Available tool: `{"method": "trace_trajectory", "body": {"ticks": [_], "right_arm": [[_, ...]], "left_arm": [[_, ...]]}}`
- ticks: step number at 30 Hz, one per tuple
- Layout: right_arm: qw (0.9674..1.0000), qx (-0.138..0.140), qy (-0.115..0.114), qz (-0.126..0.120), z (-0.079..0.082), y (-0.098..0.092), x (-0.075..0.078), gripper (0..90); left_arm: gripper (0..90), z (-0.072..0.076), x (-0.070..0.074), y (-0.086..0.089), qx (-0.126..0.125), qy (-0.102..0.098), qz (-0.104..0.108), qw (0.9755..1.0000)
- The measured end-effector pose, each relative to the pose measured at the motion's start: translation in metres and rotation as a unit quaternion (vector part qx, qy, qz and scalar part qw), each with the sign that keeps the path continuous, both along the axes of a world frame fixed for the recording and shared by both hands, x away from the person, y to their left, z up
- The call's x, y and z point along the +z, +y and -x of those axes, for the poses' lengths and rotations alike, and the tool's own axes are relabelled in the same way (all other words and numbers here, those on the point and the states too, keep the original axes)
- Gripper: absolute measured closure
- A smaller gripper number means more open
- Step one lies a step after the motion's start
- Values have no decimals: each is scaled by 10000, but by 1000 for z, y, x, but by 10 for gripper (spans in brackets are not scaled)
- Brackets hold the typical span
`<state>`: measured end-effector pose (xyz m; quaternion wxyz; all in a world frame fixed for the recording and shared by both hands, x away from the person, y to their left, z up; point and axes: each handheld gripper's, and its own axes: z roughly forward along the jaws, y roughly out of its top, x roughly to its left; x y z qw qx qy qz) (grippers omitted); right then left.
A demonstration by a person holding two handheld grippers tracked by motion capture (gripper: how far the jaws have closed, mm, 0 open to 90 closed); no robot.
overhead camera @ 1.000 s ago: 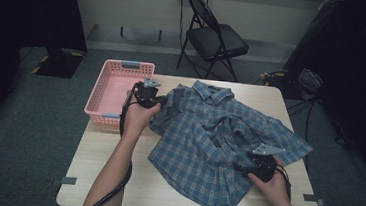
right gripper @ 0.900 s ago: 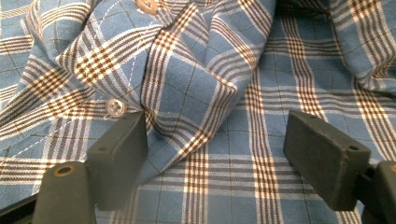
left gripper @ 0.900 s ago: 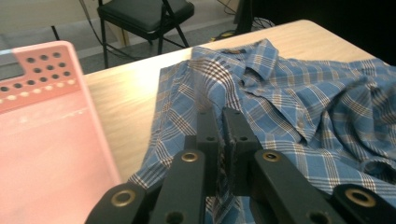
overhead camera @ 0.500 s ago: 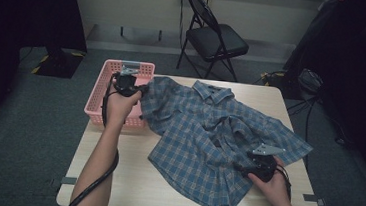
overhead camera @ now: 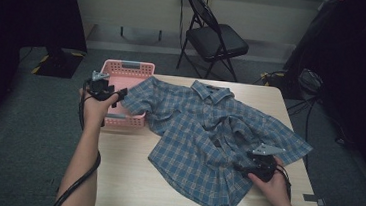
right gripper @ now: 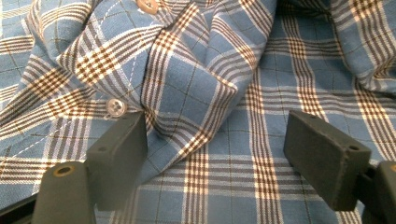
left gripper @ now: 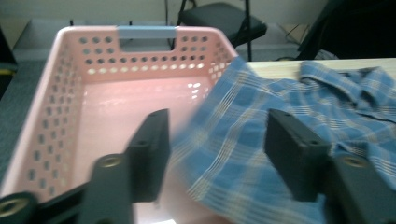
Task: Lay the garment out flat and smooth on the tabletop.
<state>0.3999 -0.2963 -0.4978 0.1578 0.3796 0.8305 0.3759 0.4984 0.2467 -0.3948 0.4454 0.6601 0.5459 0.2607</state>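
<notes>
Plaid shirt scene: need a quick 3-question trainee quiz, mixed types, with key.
1. True or false: the left tool is shut on the shirt.
2. Where does the shirt's left sleeve lie? A) over the pink basket B) on the folding chair C) on the floor
3. Fill in: the right tool hovers open over the shirt's ___ placket.

Key: 1 false, its jaws stand apart; 2 A; 3 button.

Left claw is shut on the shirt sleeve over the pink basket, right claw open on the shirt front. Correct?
Not quite. The left claw is open, its jaws standing apart with the shirt sleeve loose between them over the pink basket, as the left gripper view shows. The right claw is open on the shirt front.
</notes>
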Motion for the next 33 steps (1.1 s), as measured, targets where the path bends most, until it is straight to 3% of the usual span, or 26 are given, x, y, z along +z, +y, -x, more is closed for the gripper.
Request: {"method": "trace_trajectory", "body": {"ticks": [5, 6, 8, 10, 14, 15, 21, 28, 31, 33], "right_arm": [[10000, -1, -2, 2, 0, 0, 0, 209], [10000, -1, -2, 2, 0, 0, 0, 209], [10000, 0, -4, 3, 0, 0, 0, 209], [10000, 0, -3, 3, 0, 0, 0, 209], [10000, -1, -3, 2, 0, 0, 0, 209], [10000, -1, -3, 2, 0, 0, 0, 209], [10000, -1, -5, 2, 0, 0, 0, 209], [10000, 0, -6, 4, 0, 0, 0, 209], [10000, 0, -8, 6, 0, 0, 0, 209], [10000, 0, -7, 5, 0, 0, 0, 209]], "left_arm": [[269, 26, 2, -30, -576, -157, 55, 9982], [268, 26, 2, -30, -576, -157, 55, 9982], [234, 40, 0, -49, -934, -138, -23, 9955], [218, 45, -1, -55, -1020, -134, 12, 9947], [210, 64, -15, -81, -1475, -78, -57, 9890], [210, 64, -15, -81, -1475, -78, -57, 9890], [209, 80, -42, -111, -1864, -4, -51, 9825], [228, 87, -68, -138, -2183, 198, -417, 9748], [251, 90, -81, -149, -2354, 387, -756, 9682], [251, 91, -88, -155, -2367, 405, -858, 9669]]}}
